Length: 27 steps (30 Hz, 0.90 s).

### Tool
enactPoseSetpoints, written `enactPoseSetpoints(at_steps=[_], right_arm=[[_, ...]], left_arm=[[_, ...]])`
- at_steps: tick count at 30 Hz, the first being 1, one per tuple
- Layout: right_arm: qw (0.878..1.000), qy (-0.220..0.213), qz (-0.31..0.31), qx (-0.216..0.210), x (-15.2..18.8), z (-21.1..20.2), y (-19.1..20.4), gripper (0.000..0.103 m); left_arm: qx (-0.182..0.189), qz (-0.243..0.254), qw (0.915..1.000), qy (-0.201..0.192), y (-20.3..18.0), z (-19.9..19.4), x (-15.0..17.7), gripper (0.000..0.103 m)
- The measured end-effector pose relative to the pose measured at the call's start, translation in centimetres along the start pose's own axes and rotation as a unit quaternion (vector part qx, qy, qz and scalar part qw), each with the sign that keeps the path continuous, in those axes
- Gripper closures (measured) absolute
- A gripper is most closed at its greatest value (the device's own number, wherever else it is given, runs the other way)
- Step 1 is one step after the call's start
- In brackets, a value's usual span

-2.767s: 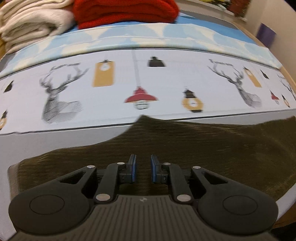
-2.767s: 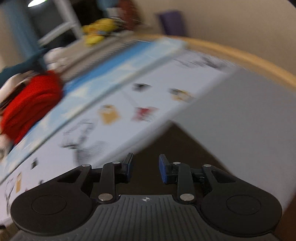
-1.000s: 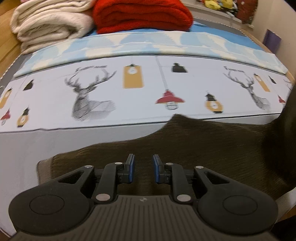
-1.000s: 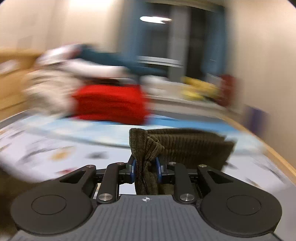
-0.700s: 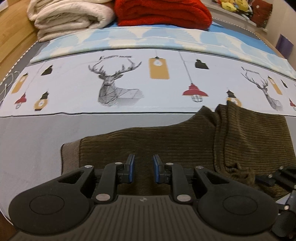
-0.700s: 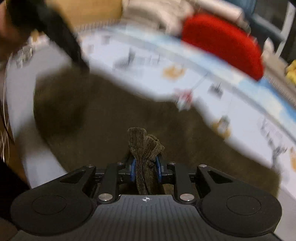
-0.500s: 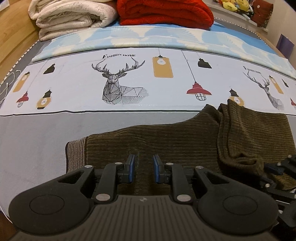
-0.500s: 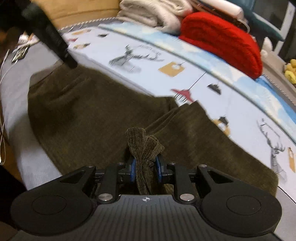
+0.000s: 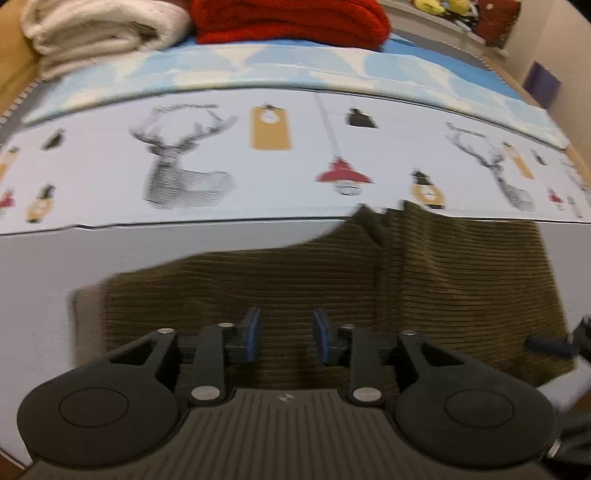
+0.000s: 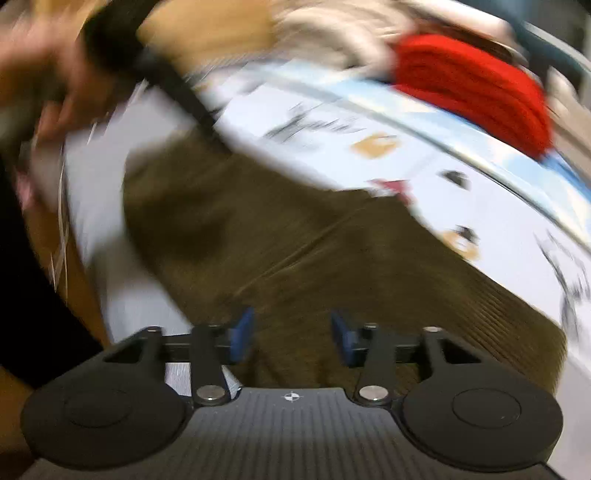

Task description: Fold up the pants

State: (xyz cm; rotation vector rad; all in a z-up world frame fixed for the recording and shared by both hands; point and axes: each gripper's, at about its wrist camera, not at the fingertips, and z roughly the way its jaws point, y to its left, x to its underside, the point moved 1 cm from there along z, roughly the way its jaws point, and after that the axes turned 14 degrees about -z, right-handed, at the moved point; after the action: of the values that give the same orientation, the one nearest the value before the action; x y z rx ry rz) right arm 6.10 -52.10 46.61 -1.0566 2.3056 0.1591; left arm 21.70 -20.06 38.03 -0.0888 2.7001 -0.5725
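Pants (image 9: 332,280) lie on the bed (image 9: 92,258), dark olive corduroy spread along its near edge on the grey strip below the deer-print sheet (image 9: 258,155). One fold looks done: the right part lies doubled over the rest, its edge running as a seam from the far side toward the near edge, while a single layer with a paler band at its end reaches out to the left. The left gripper (image 9: 283,339) hovers low over that single layer with its fingers apart and nothing between them. The right gripper (image 10: 291,334) is also spread and empty, over the near edge of the cloth; its view is badly blurred. Judging by the shape, at least one more fold is left, likely bringing the left end over the doubled part, then squaring the stack. A red blanket (image 9: 291,18) and a cream one (image 9: 99,29) sit at the far side.
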Motion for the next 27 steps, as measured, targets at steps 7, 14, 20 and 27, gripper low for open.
enactPoseSetpoints(at_steps=[7, 14, 20, 27], right_arm=[[0.963, 0.092, 0.223, 0.124, 8.9, -2.8, -8.4, 0.039], [0.913, 0.129, 0.376, 0.09, 15.3, -3.3, -11.0, 0.023], [0.899, 0.126, 0.416, 0.05, 16.2, -2.6, -11.8, 0.039], [0.896, 0.064, 0.435, 0.058, 15.2, -5.8, -13.3, 0.074]], left_arm=[[0.078, 0.014, 0.9932, 0.085, -4.5, 2.7, 1.6, 0.042], [0.069, 0.024, 0.9842, 0.161, -8.1, 6.5, 4.2, 0.035], [0.038, 0.088, 0.9744, 0.203, -9.7, 8.6, 6.4, 0.056], [0.075, 0.117, 0.9745, 0.176, -9.5, 6.6, 6.8, 0.088]])
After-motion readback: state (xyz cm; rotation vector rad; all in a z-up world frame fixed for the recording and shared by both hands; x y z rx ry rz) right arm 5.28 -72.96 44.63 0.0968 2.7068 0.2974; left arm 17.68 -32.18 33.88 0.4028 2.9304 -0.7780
